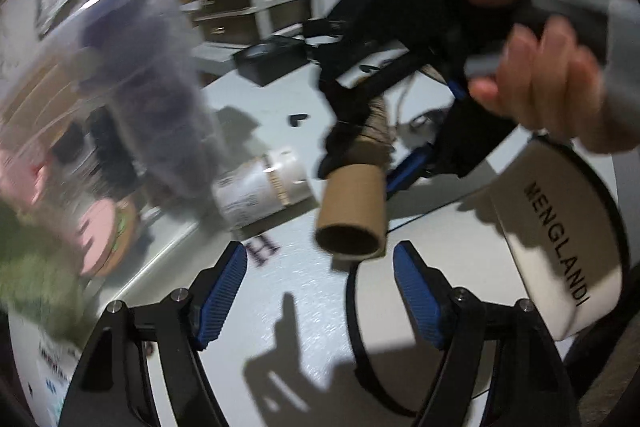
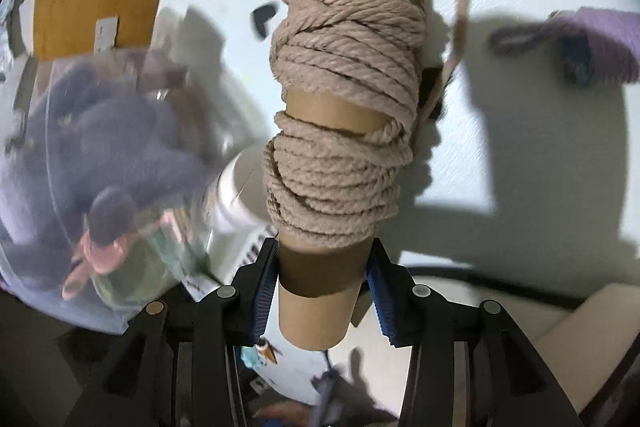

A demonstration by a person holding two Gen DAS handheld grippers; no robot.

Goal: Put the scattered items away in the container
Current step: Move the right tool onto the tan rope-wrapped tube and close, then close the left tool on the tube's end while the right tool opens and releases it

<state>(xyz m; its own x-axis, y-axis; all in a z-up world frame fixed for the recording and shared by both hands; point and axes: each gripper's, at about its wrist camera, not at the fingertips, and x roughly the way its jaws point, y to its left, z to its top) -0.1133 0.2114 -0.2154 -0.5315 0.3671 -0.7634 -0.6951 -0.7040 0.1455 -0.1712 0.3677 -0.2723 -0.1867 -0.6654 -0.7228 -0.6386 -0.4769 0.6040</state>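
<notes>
Right gripper (image 2: 324, 275), we note, is clenched on the bare lower end of a cardboard tube (image 2: 320, 307) wound with beige cord (image 2: 344, 115), carried above the desk (image 2: 500, 147); left gripper (image 1: 320, 287) stands released, nothing between its pads; we find the clear container (image 1: 132, 67) at left already holding purple plush, pink and green pieces; a white bottle (image 1: 264, 187) lies beside it, untidied; we judge the task partly done, tube and bottle outstanding.
</notes>
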